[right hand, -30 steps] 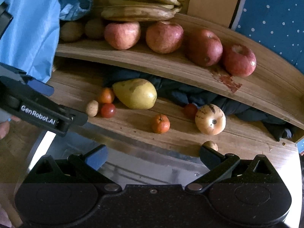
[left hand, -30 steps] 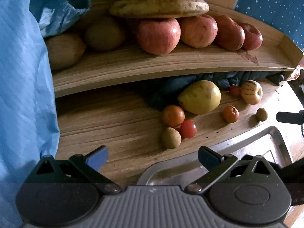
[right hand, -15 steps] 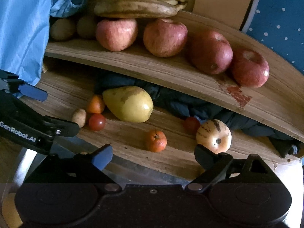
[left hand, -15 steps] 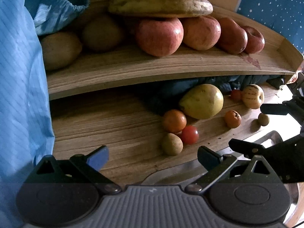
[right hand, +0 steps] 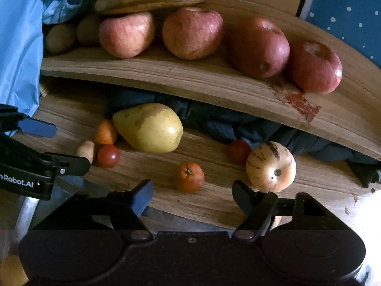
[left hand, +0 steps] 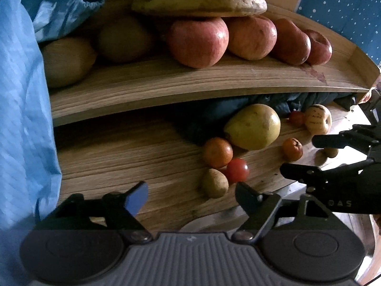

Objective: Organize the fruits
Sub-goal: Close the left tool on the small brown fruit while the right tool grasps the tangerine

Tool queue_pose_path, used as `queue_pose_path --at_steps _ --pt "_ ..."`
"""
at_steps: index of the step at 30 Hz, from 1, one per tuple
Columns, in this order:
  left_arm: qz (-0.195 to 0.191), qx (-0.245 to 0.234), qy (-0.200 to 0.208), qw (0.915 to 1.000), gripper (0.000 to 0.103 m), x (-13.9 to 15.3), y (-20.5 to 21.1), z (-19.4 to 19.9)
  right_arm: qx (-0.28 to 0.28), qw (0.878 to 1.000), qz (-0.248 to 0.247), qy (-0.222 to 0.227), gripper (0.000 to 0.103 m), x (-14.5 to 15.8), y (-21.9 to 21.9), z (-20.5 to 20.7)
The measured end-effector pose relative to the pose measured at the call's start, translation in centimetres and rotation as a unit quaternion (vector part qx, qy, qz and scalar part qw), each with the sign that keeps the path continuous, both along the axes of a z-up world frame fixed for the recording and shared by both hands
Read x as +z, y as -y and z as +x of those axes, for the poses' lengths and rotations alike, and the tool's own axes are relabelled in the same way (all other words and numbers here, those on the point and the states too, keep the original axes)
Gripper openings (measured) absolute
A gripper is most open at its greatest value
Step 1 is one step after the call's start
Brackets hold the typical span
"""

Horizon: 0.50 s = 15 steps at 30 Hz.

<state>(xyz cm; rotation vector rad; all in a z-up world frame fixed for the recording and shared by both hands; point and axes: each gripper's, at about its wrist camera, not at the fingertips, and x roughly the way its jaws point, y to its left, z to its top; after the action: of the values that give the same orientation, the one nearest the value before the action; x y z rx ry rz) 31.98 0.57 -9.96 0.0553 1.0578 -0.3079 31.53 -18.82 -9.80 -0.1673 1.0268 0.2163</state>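
A yellow pear (left hand: pixel 253 126) (right hand: pixel 148 127) lies on the lower wooden shelf (left hand: pixel 133 159) with small oranges (left hand: pixel 217 152) (right hand: pixel 188 176), cherry tomatoes (left hand: pixel 237 169) (right hand: pixel 108 156), a small brown fruit (left hand: pixel 214 183) and a pale striped fruit (right hand: pixel 271 166) (left hand: pixel 318 122). Red apples (left hand: pixel 198 41) (right hand: pixel 193 33), bananas (left hand: pixel 200 1) and brown fruits sit on the upper shelf (right hand: pixel 214 81). My left gripper (left hand: pixel 190 196) is open and empty, just short of the brown fruit. My right gripper (right hand: pixel 192 194) is open and empty, just in front of the small orange.
A blue plastic sheet (left hand: pixel 21 109) hangs at the left. A dark cloth (right hand: pixel 238 124) is stuffed at the back of the lower shelf. A metal tray (right hand: pixel 76 188) lies below the shelf's front edge. The right gripper shows at the right of the left wrist view (left hand: pixel 333 157).
Both grippers have moved forward toward the lower shelf. The right gripper has closed in on the small orange and striped fruit. No fruit has moved.
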Motion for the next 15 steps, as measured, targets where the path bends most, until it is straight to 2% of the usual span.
queue_pose_path --at_steps 7,15 --pt "-0.024 0.0 -0.003 0.9997 0.068 0.06 -0.12 0.09 -0.001 1.0 0.003 0.002 0.059 -0.52 -0.55 0.35" --pt "-0.028 0.003 -0.009 0.9996 0.058 -0.27 0.05 0.2 -0.011 1.0 0.021 0.004 0.054 -1.02 -0.51 0.51"
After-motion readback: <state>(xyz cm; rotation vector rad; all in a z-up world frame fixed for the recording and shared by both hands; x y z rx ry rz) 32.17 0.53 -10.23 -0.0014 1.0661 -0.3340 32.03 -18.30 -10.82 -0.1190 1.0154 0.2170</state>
